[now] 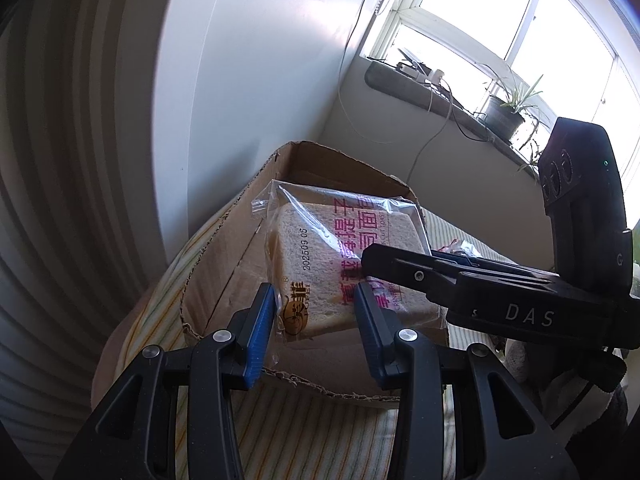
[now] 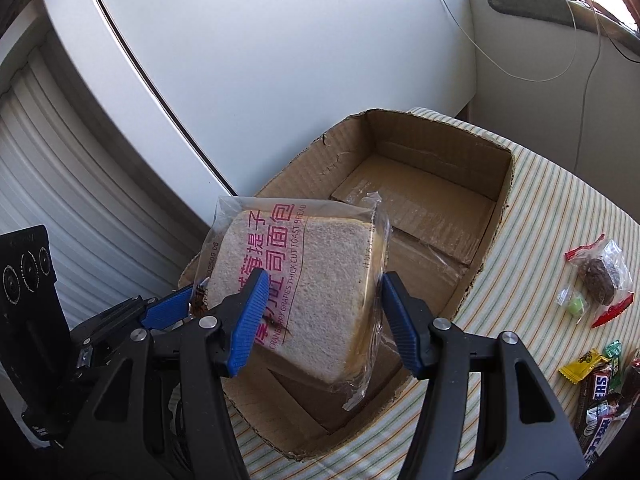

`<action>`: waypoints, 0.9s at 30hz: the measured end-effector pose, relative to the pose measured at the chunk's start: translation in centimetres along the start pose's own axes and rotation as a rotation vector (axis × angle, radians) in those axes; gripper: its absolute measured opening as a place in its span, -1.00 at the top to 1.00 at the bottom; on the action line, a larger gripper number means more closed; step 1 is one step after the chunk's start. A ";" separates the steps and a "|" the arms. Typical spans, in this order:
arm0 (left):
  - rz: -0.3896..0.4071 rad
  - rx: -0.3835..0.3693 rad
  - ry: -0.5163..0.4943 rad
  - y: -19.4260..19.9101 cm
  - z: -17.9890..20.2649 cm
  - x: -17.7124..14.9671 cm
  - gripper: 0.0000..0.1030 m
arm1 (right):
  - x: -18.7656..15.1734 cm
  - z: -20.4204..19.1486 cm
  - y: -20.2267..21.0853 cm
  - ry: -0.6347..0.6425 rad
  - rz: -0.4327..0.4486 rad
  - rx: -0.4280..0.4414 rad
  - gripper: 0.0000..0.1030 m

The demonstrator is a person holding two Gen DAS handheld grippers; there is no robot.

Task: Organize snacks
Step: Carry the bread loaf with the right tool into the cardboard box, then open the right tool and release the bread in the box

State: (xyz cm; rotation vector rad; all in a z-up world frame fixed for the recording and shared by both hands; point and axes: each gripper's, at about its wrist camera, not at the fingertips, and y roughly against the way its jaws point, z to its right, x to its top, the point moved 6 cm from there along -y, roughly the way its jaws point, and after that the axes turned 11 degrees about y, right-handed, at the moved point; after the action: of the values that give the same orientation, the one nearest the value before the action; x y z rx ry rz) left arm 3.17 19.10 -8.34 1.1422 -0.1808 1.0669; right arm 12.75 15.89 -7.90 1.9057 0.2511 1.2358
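A clear bag of thick-cut toast bread (image 1: 344, 264) with pink print hangs over an open cardboard box (image 1: 224, 272). My left gripper (image 1: 316, 312) has its blue pads on either side of the bag's near end and grips it. My right gripper (image 2: 320, 308) is closed around the same bread bag (image 2: 304, 288), holding it tilted above the box (image 2: 432, 208). The right gripper's black body (image 1: 500, 292) reaches in from the right in the left wrist view. The left gripper's blue finger (image 2: 168, 312) shows at the bag's left corner in the right wrist view. The box floor is bare.
The box stands on a striped cloth (image 2: 552, 216) beside a white wall. Loose snacks lie to the right: a bagged brown cake (image 2: 600, 276), a yellow sweet (image 2: 580, 368) and Snickers bars (image 2: 600, 404). A windowsill with a potted plant (image 1: 508, 112) and cables is behind.
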 end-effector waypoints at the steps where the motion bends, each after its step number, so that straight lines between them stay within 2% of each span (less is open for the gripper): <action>1: 0.000 0.004 0.000 -0.1 0.1 0.0 0.25 | 0.0 0.0 0.0 0.000 0.000 0.000 -0.18; 10: 0.012 0.024 -0.006 0.8 0.0 -0.3 0.27 | -0.2 0.3 1.2 0.038 0.011 -0.063 -0.19; 27: 0.033 0.034 -0.049 2.1 2.8 -1.5 0.27 | -2.6 0.7 4.5 0.050 0.045 -0.098 -0.19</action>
State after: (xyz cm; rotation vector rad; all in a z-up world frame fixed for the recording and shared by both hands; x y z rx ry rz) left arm 1.85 16.00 -6.57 1.2003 -0.2209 1.0753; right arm 10.89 11.21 -6.47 1.8069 0.1711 1.3028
